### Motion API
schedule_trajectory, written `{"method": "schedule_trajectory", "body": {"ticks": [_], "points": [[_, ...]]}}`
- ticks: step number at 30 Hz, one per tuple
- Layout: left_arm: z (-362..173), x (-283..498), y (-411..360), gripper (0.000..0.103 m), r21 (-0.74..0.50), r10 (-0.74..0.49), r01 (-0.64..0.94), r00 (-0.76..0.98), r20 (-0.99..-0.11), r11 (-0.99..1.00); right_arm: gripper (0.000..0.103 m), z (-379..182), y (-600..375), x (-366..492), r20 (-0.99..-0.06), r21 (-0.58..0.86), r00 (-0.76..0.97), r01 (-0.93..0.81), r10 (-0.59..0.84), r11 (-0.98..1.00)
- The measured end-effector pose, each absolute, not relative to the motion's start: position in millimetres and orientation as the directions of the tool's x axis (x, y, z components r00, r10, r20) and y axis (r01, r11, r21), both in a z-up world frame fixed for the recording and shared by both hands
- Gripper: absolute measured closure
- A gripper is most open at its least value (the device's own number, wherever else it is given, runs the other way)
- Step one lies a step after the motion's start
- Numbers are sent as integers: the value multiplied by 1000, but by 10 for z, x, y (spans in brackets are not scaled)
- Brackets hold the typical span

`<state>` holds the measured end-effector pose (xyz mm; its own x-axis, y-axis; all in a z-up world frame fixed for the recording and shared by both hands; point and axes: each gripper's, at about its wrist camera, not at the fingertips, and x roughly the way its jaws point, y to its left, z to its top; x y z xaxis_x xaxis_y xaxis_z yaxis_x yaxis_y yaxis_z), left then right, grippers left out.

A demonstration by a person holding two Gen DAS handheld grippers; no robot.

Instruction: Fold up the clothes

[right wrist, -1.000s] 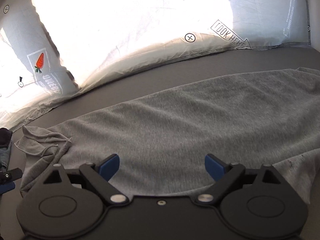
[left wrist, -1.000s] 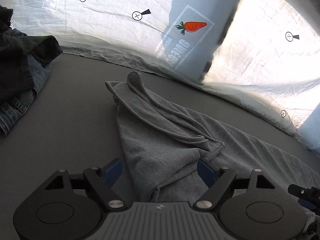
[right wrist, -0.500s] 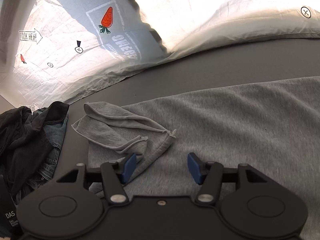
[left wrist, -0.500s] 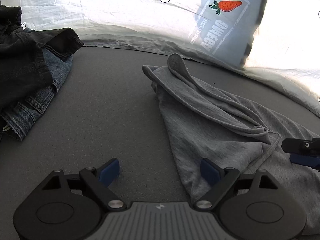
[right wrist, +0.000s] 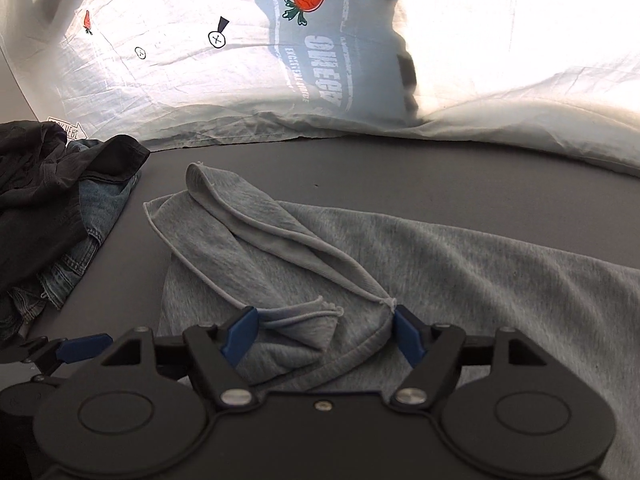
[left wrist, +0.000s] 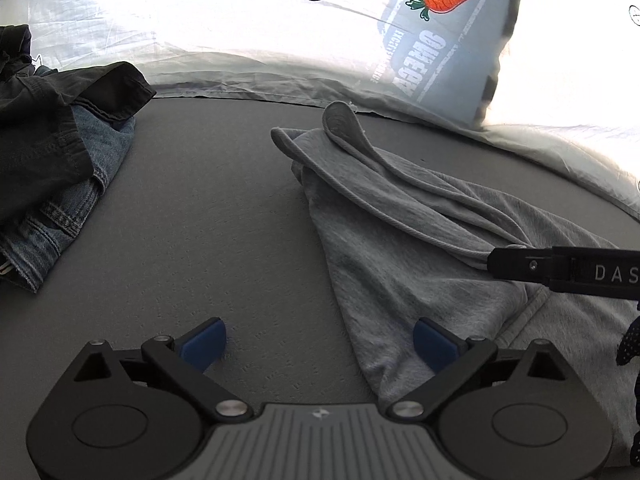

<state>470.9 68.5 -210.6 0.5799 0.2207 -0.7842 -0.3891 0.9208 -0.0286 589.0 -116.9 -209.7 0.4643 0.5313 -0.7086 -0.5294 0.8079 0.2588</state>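
A grey knit garment (left wrist: pixel 400 248) lies on the dark grey surface (left wrist: pixel 208 208), with a folded-over, bunched end at its left (right wrist: pixel 256 240). My left gripper (left wrist: pixel 318 344) is open, low over the surface at the garment's near left edge; its right finger is over the cloth. My right gripper (right wrist: pixel 322 330) is open, its blue pads on either side of the bunched fold with the hem seam. Its finger shows in the left wrist view (left wrist: pixel 560 268) lying over the fold.
A pile of dark cloth on blue jeans (left wrist: pixel 52 148) lies at the left, also in the right wrist view (right wrist: pixel 52 204). A white printed sheet with a carrot logo (left wrist: pixel 436 32) backs the surface.
My right gripper swung left and came down over the bunched fold, its jaws narrower than a second ago. My left gripper shifted left off the cloth to its edge.
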Motion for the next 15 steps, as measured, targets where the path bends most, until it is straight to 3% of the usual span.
{"method": "schedule_trajectory", "body": {"ticks": [2,3,5,15], "points": [[-2110,4727,678,1,-23,224,-390,574,-788,920,53,-2095,-1156,5905,-707,258,467,-530,532,808],[-2112,4736,676,1,-23,225,-394,570,-790,919,58,-2090,-1159,5914,-706,266,463,-529,537,806],[-2114,4755,676,0,-23,227,-402,562,-795,915,94,-2077,-1173,5934,-703,288,451,-526,550,800],[-2083,4869,668,0,-24,213,-402,533,-819,915,97,-1732,-1467,5794,-630,332,516,-497,580,802]]}}
